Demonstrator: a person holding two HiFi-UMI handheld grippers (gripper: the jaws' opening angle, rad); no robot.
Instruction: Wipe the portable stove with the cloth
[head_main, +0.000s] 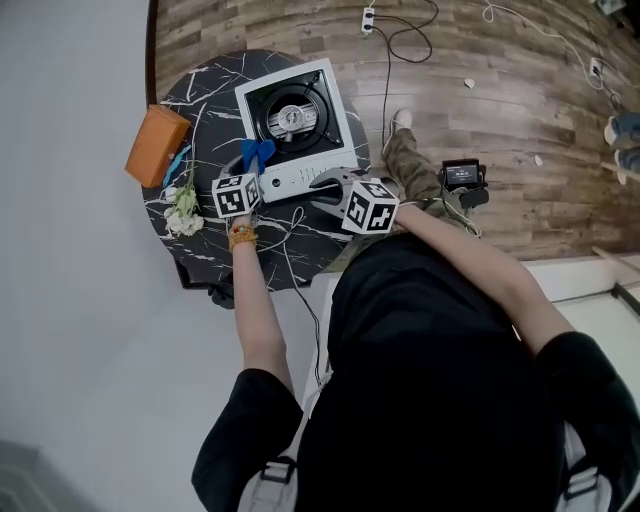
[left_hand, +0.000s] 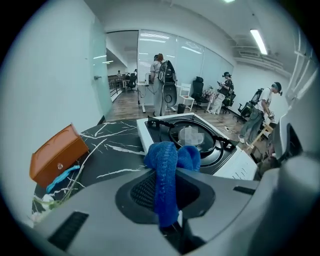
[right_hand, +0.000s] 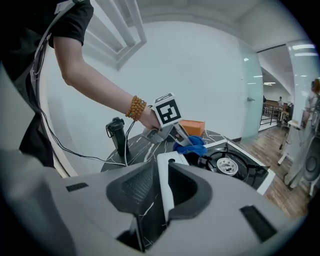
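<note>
Head view: a round black marble table (head_main: 215, 90) carries a white portable stove (head_main: 332, 130) on its far right part. The left gripper (head_main: 255, 165) is at the stove's near left corner, with a blue cloth (head_main: 257, 152) bunched at its tip against the stove's edge. The right gripper (head_main: 322, 184) meets the stove's near front panel. An orange box (head_main: 157, 145) sits at the table's left edge, and white flowers (head_main: 183, 210) lie nearer.

Left gripper view: the jaws are clamped on the cloth. It hangs between them and bunches above, and the stove's burner lies just beyond.

Right gripper view: the jaws are pressed onto the stove's white near edge. Beyond them, the left gripper holds the cloth at the stove's corner.
</note>
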